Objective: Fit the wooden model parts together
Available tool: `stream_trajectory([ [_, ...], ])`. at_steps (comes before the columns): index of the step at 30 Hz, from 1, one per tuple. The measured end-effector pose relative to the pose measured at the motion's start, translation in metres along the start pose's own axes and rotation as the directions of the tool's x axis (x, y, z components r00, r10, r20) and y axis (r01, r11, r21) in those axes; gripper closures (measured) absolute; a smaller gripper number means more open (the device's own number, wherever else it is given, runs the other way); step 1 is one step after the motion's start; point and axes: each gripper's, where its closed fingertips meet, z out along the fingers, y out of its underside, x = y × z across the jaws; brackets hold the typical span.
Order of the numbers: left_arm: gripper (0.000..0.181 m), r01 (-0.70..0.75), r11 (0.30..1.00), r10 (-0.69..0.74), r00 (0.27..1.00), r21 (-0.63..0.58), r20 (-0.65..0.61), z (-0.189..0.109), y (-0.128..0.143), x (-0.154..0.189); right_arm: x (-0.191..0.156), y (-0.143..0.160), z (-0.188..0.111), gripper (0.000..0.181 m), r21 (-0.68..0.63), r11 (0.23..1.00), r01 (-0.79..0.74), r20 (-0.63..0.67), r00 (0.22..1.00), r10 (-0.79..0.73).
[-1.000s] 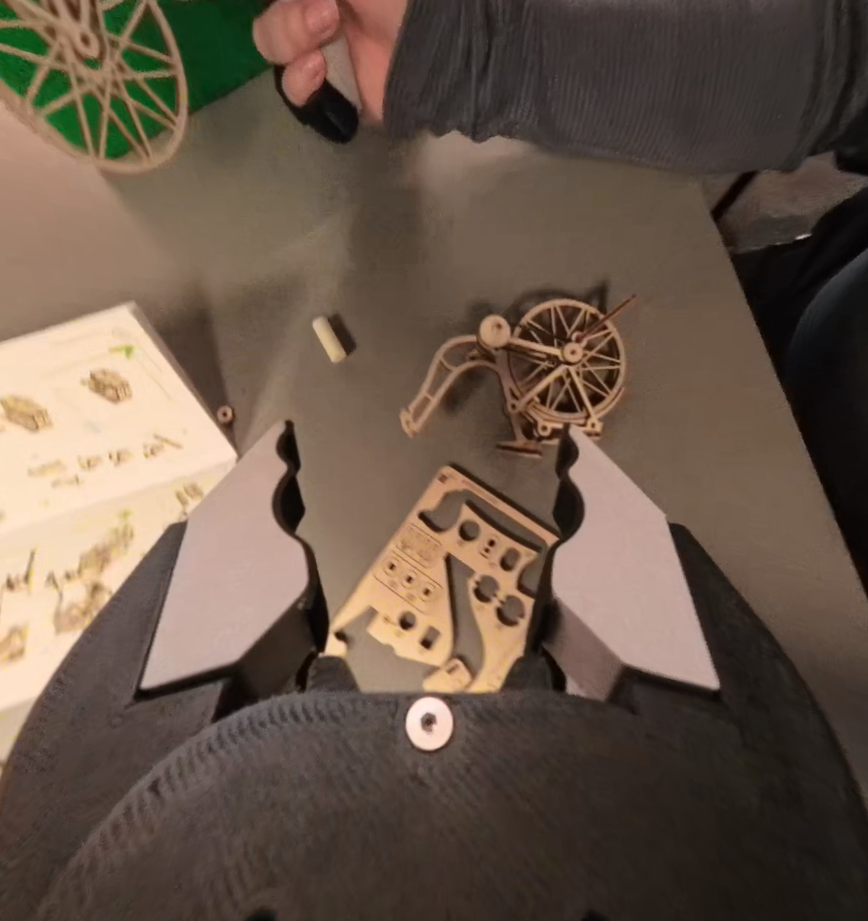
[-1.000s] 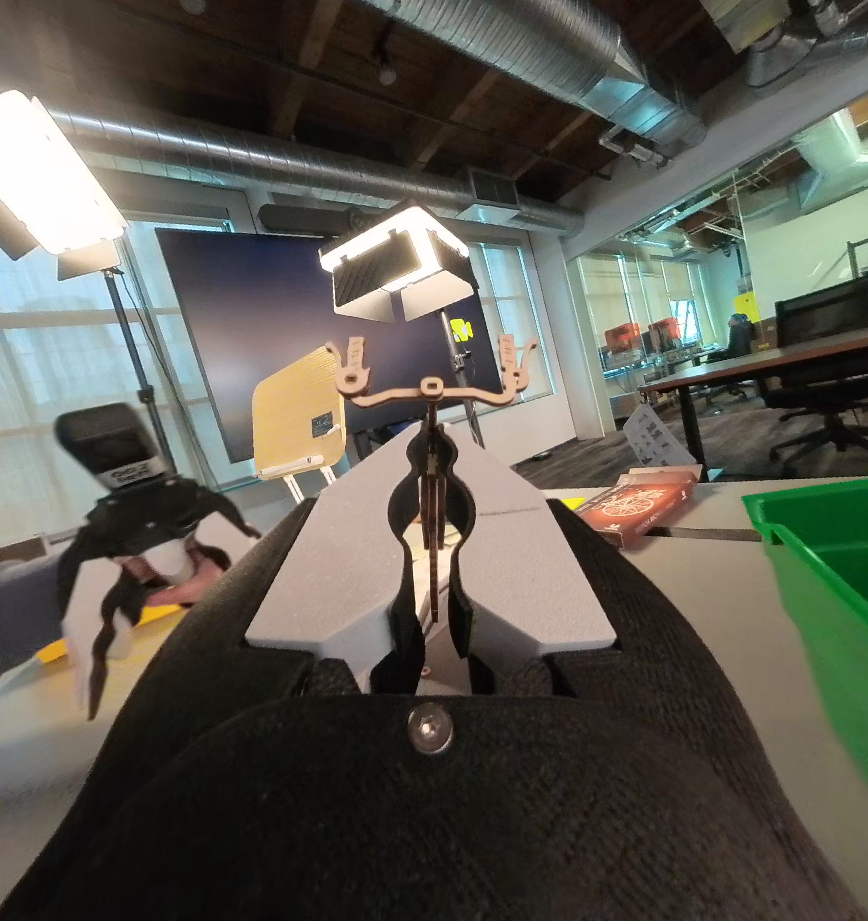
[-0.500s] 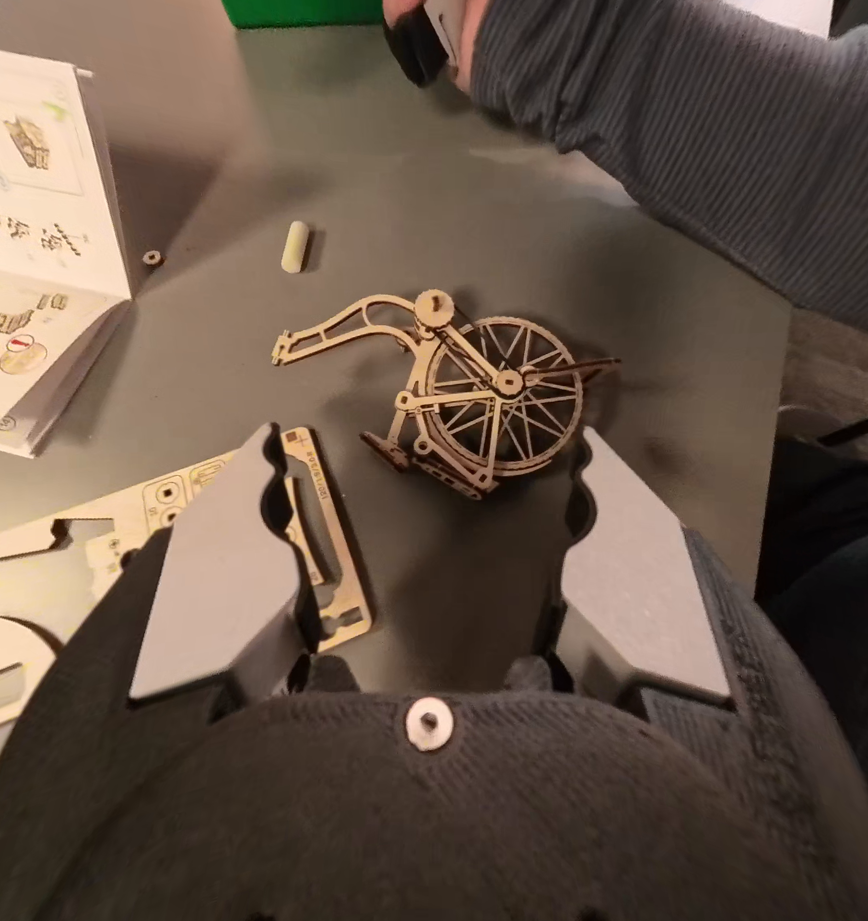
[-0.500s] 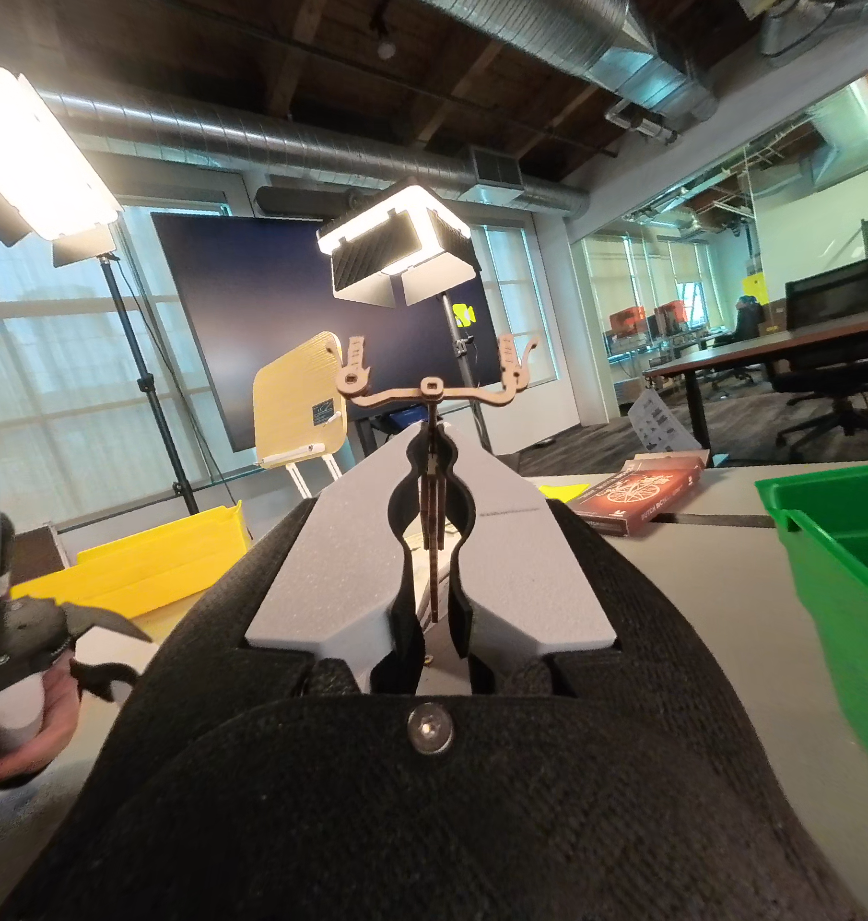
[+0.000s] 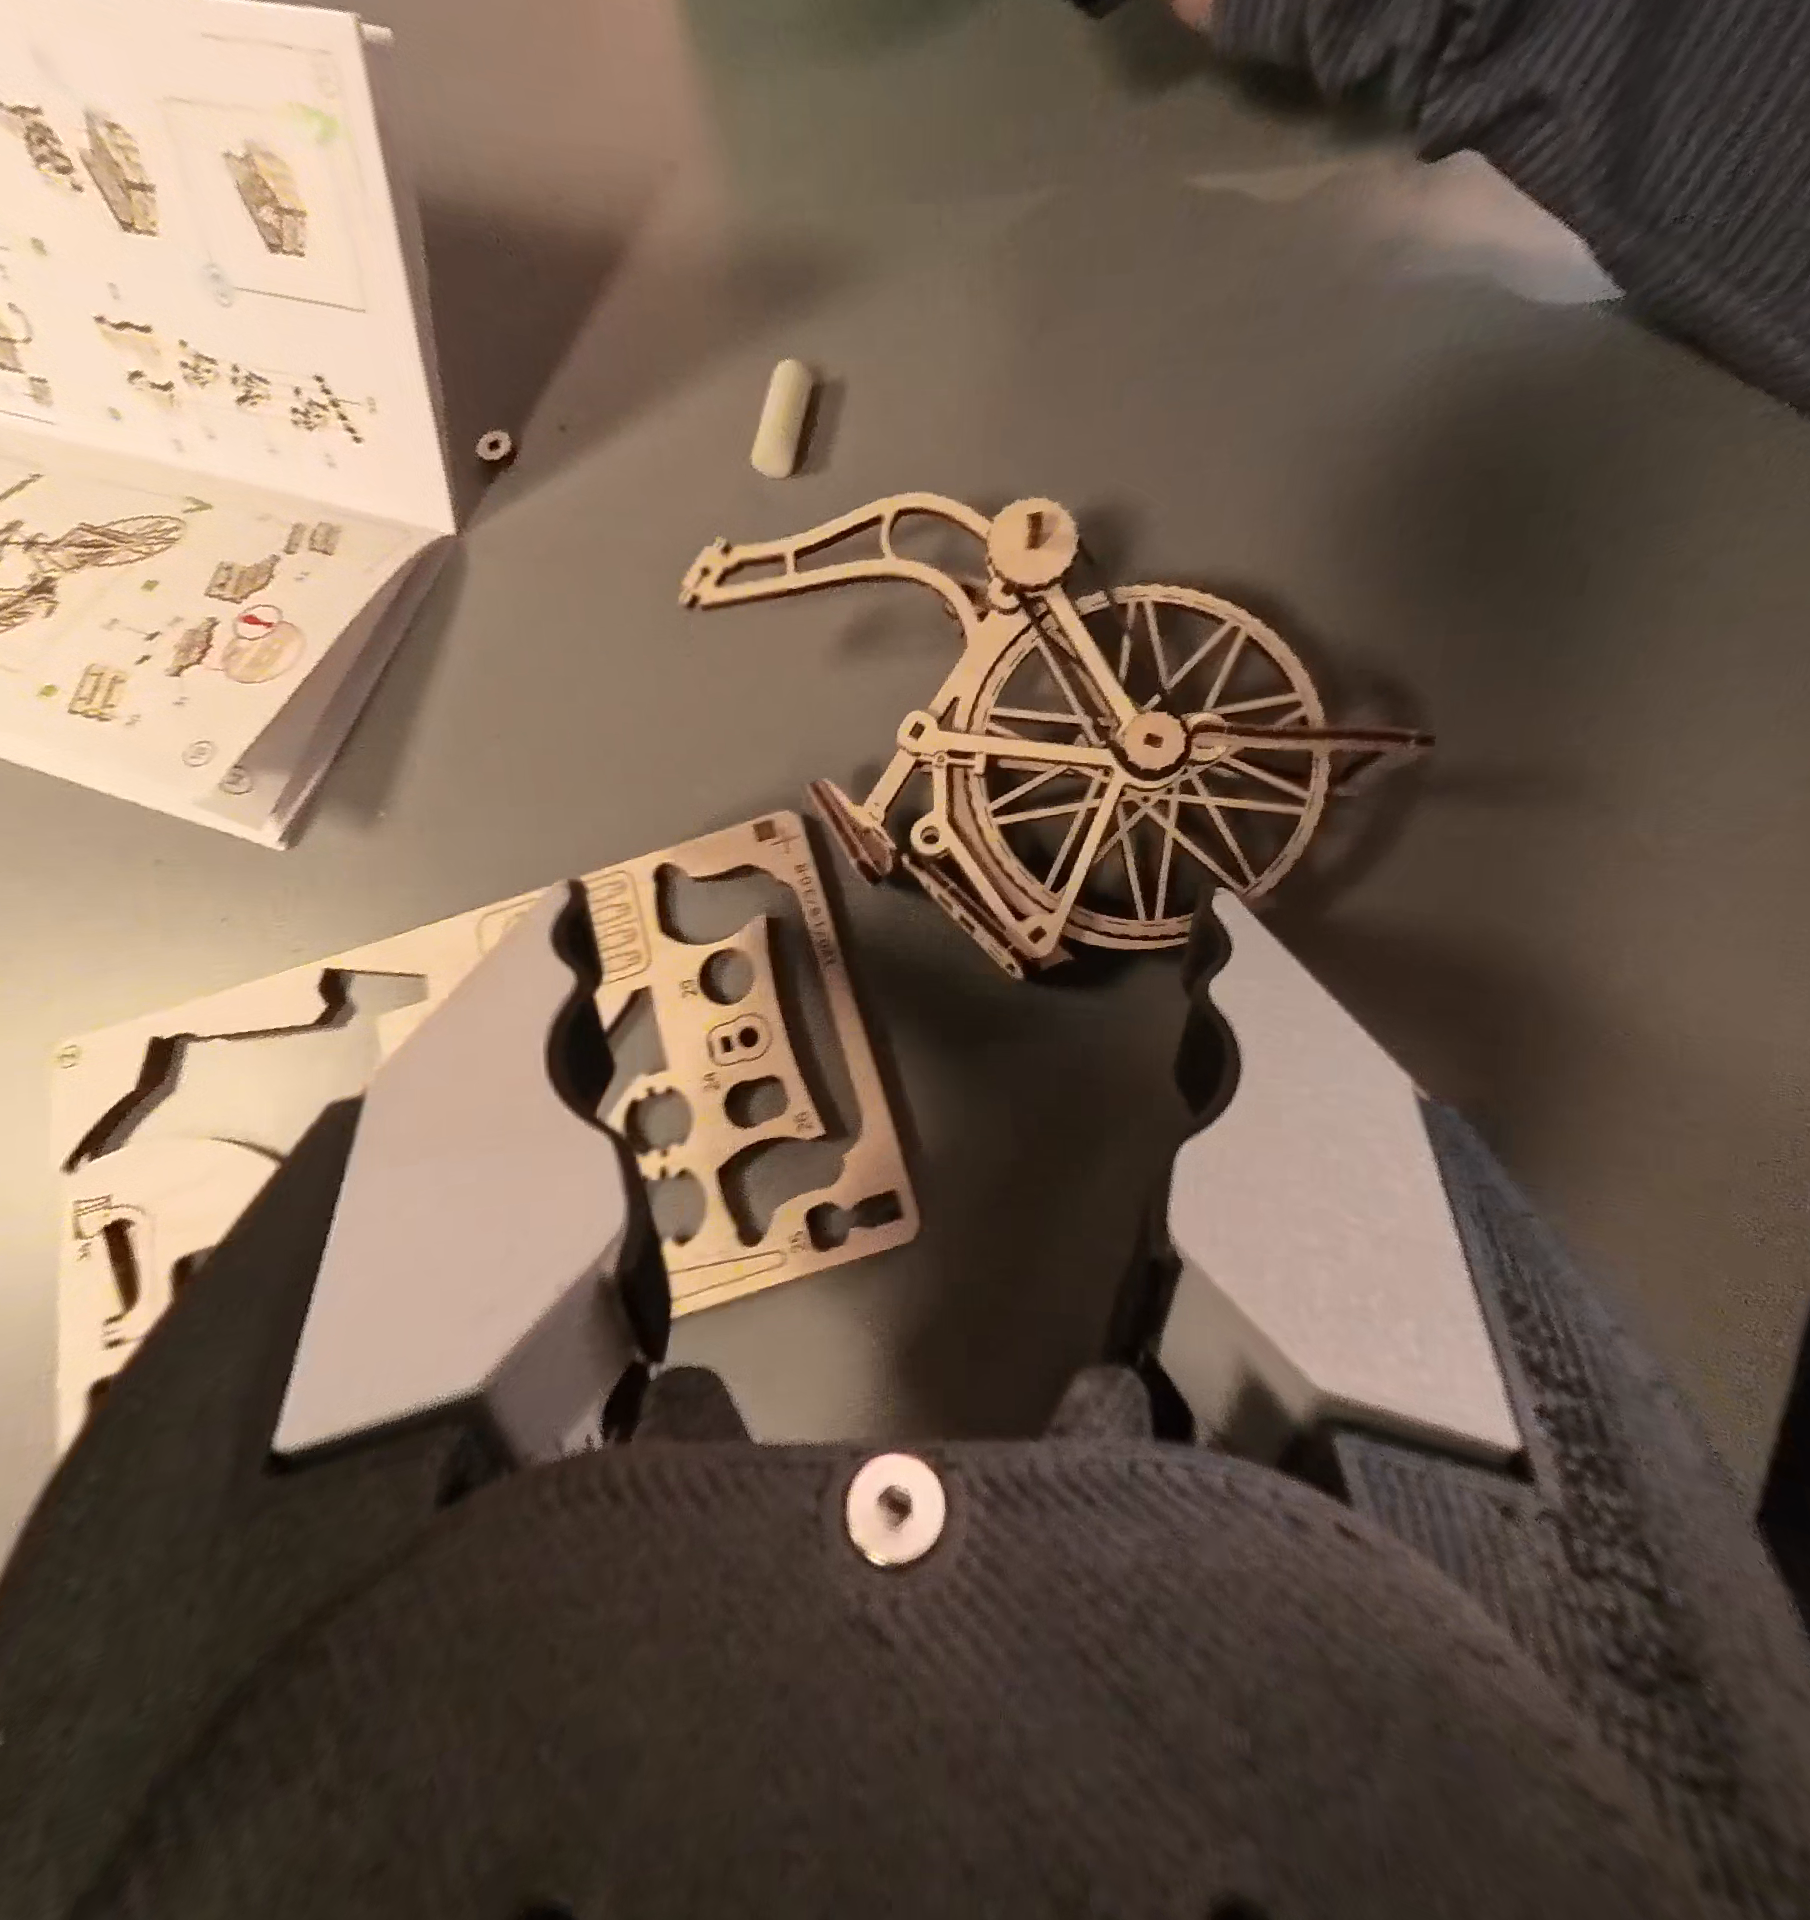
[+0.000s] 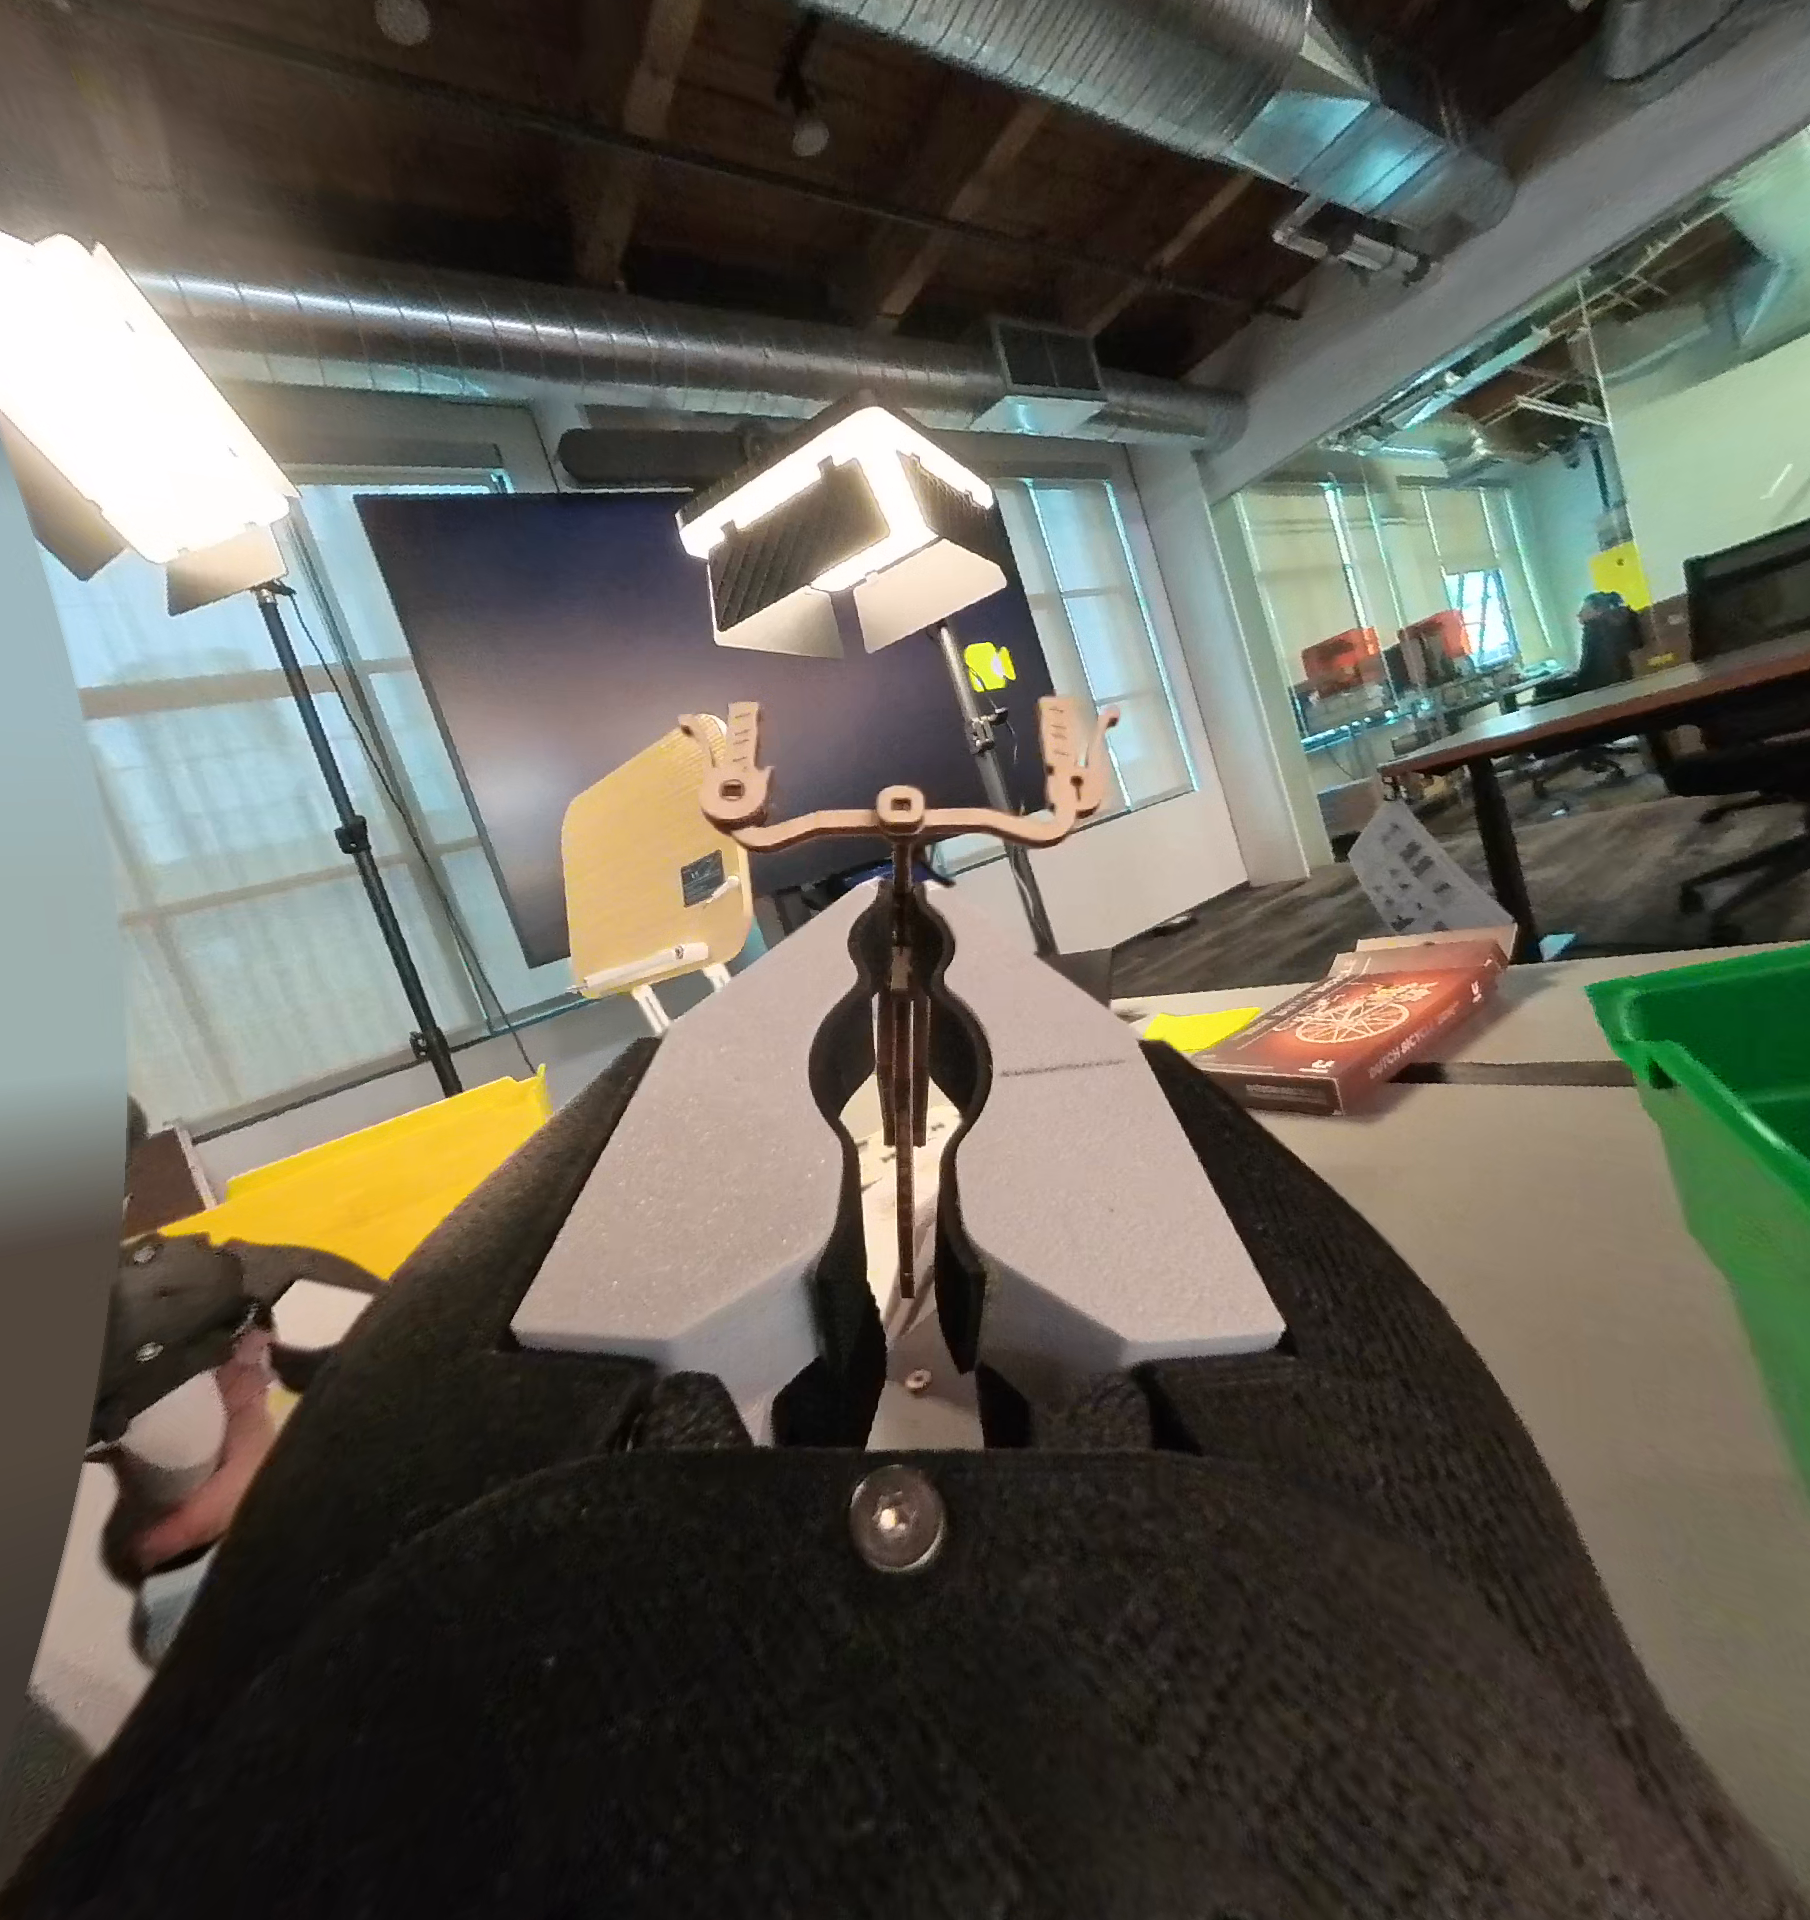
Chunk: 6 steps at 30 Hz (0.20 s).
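A half-built wooden bicycle model (image 5: pixel 1088 748), one spoked wheel with frame and curved fork, lies flat on the grey table (image 5: pixel 672 727). My left gripper (image 5: pixel 885 914) is open and empty, hovering above the table just in front of the wheel. Its left finger (image 5: pixel 485 1122) is over a punched-out wooden parts sheet (image 5: pixel 766 1070). My right gripper (image 6: pixel 899 914) is shut on the stem of a wooden handlebar part (image 6: pixel 896 805), held upright in the air. The left gripper also shows low at the left of the right wrist view (image 6: pixel 194 1340).
An open instruction booklet (image 5: pixel 153 416), a small pale cylinder (image 5: pixel 782 418) and a tiny ring (image 5: pixel 493 445) lie on the table. A grey sleeve (image 5: pixel 1607 156) crosses the top right. A green bin (image 6: pixel 1763 1143), a dark red box (image 6: pixel 1368 1023) and a yellow bin (image 6: pixel 361 1174) stand around. About 25 centimeters separates my left fingertips from my right. It is some 12 centimeters from my left tips to the small pale cylinder (image 5: pixel 782 418).
My left gripper has swung over the table, bringing the bicycle model closer to its open fingers and the parts sheet under its left finger. The right gripper has held the handlebar part still.
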Motion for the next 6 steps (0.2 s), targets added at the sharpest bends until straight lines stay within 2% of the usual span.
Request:
stream_trajectory([
  [3, 0.070, -0.025, 0.999, 0.025, 0.999, -0.020, 0.029, -0.003, 0.002, -0.011, -0.003, 0.001, 0.000, 0.181, -0.001, 1.000, -0.031, 0.033, 0.999, 0.031],
  [6, 0.070, -0.047, 0.998, 0.051, 0.995, -0.047, 0.089, -0.006, 0.004, -0.029, -0.019, 0.000, 0.001, 0.181, -0.008, 0.993, -0.118, 0.179, 0.977, 0.117],
])
